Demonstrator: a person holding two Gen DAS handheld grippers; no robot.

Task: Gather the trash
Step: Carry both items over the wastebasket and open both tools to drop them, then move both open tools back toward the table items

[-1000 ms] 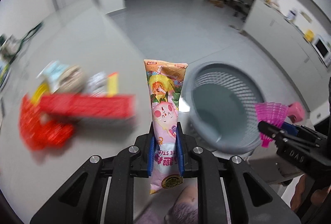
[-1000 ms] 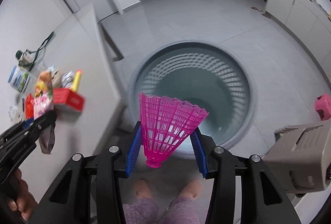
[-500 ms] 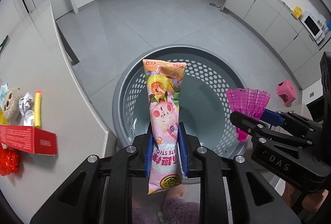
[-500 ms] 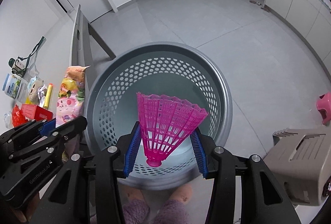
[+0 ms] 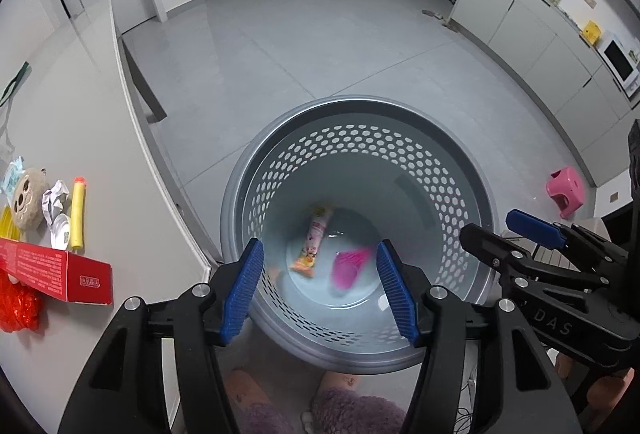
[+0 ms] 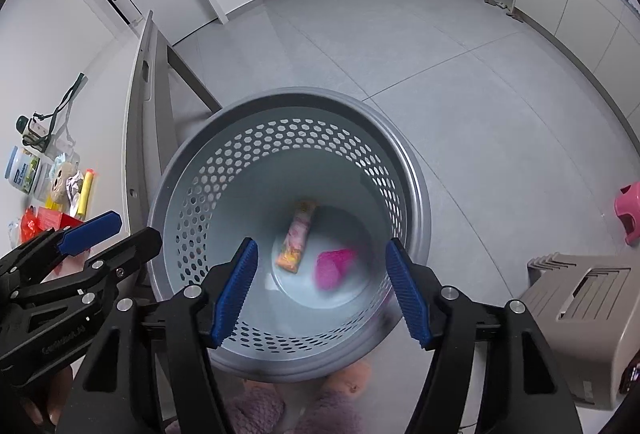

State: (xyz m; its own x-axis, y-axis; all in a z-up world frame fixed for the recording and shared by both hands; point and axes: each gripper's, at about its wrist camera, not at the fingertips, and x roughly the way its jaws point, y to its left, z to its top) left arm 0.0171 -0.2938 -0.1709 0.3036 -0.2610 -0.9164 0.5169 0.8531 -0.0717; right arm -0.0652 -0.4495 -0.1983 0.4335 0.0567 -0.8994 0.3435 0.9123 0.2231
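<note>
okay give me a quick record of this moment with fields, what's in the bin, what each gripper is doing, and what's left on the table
bin: grey perforated basket on the floor beside the table
in bin: snack wrapper and pink shuttlecock, both blurred
left gripper: above the bin, jaws just opened, nothing between them
right gripper: above the bin, jaws just opened, nothing between them
left on table: red box, yellow foam dart, crumpled paper, sloth plush, red wrapper
</note>
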